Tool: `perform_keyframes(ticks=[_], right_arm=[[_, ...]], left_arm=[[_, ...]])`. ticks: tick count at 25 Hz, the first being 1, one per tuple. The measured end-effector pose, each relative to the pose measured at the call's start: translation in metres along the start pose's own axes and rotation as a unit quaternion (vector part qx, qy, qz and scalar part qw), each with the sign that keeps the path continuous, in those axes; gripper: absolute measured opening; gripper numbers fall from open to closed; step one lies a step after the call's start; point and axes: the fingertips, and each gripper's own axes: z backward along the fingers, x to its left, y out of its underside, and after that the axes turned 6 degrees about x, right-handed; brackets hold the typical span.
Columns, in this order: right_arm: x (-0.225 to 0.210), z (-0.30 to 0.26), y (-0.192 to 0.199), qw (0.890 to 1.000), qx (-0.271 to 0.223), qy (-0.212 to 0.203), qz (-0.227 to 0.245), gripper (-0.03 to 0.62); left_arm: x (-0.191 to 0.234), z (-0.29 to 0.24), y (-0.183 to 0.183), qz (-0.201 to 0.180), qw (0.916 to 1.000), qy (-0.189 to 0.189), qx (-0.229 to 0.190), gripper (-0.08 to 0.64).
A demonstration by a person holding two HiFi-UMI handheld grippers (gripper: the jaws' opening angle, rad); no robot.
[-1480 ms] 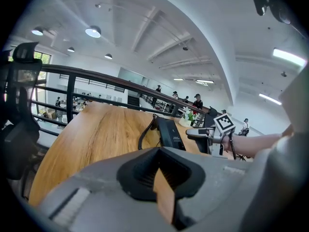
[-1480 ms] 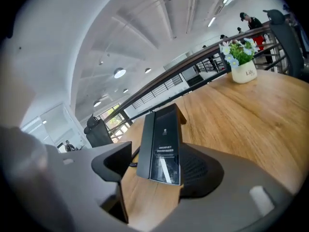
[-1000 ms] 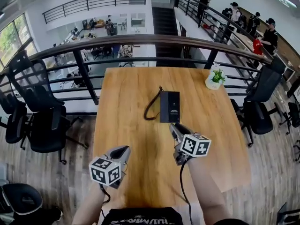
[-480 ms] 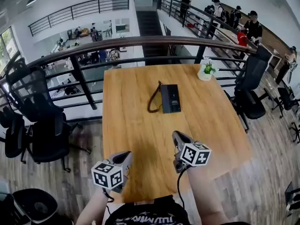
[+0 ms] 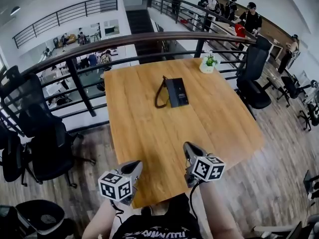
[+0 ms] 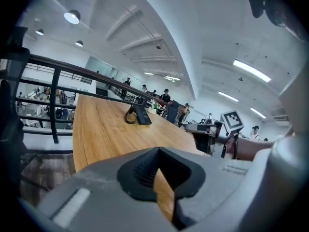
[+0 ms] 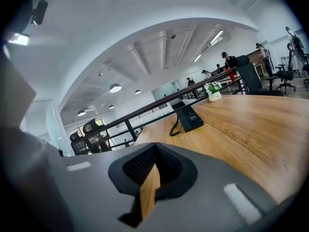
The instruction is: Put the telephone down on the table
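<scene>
The black telephone lies flat at the far middle of the wooden table, its looped cord at its left. It also appears far off as the telephone in the left gripper view and the telephone in the right gripper view. My left gripper hangs over the table's near edge, shut on nothing. My right gripper is beside it, well short of the telephone; its jaws have just been closing and nothing is between them. Only table wood shows through the slit in the left gripper and the right gripper.
A small potted plant stands at the table's far right corner. A dark railing runs behind the table. Black office chairs stand at the left and right. Several people stand far back.
Both grippers have drawn back from the telephone to the table's near edge, the right one from just beside it. The telephone stays put and looks farther away.
</scene>
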Motion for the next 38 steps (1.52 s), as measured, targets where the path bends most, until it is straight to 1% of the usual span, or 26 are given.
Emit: perform_keyframes(ticks=[3,7,12,18,23,26,30,33,38], right_arm=[[0.007,0.016,0.016,1.000,-0.004,0.013,-0.011,0.000],[0.012,0.039,0.034,0.999,-0.012,0.030,-0.030,0.000],[0.007,0.070,0.052,0.998,-0.021,0.044,-0.032,0.000],[0.009,0.100,0.056,0.999,-0.026,0.035,-0.031,0.000],[0.015,0.116,0.063,0.999,-0.031,0.014,-0.029,0.000],[0.021,0.133,0.073,0.999,-0.031,-0.001,-0.029,0.000],[0.033,0.164,0.082,0.999,-0.032,-0.014,-0.014,0.000],[0.044,0.193,0.092,0.999,-0.034,-0.017,-0.003,0.000],[0.063,0.240,0.118,0.999,-0.028,-0.019,0.017,0.000]], left_arm=[[-0.002,0.008,0.013,-0.006,0.9998,0.018,0.011,0.002],[-0.002,0.013,0.028,-0.004,0.9991,0.034,0.027,0.002],[-0.015,0.005,0.045,-0.009,0.9975,0.056,0.041,0.002],[-0.040,-0.001,0.045,-0.010,0.9970,0.064,0.041,0.002],[-0.068,0.002,0.053,-0.025,0.9966,0.066,0.043,0.002],[-0.087,0.011,0.063,-0.030,0.9971,0.059,0.036,0.002],[-0.123,0.029,0.071,-0.036,0.9974,0.060,0.017,0.002],[-0.147,0.045,0.080,-0.046,0.9972,0.058,0.009,0.002],[-0.179,0.073,0.103,-0.044,0.9978,0.049,0.001,0.002]])
